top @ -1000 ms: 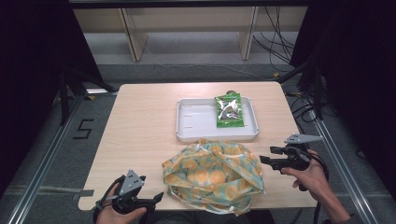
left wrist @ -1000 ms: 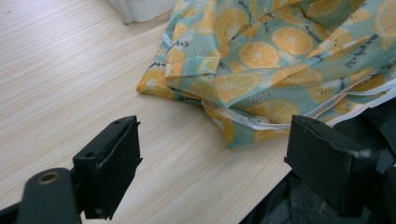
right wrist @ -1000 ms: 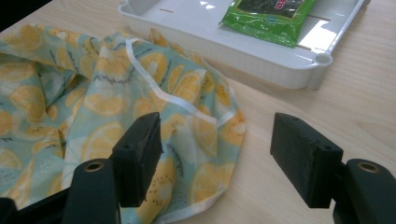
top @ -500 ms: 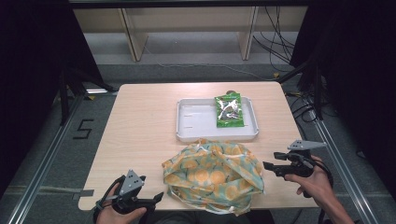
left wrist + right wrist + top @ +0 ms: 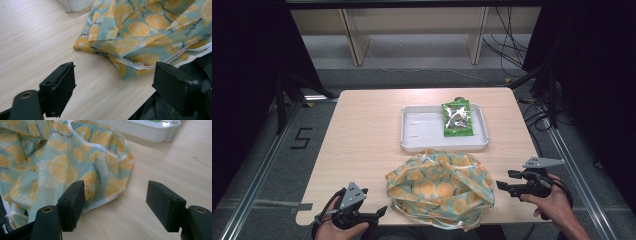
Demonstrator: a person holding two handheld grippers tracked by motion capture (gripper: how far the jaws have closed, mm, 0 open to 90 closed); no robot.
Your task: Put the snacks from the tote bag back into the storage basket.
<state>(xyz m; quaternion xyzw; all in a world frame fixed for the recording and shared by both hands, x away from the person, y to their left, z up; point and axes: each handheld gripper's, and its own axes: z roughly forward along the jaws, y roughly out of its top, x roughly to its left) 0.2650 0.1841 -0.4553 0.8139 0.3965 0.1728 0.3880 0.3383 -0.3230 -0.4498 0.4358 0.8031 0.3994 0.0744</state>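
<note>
Thin, crumpled teal fabric printed with orange slices (image 5: 439, 187) lies at the near edge of the pale wooden table (image 5: 362, 135), just near of the white plastic tray (image 5: 422, 132) holding a green snack packet (image 5: 456, 118). Left gripper (image 5: 379, 212) and right gripper (image 5: 502, 180) flank it, jaws spread, empty. Likely risk: a pinch catches one loose layer, or drags the overhanging cloth off the near edge

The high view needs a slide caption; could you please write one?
Two open tools, left tool and right tool, flank a lemon-print cloth bag before a white tray.
</note>
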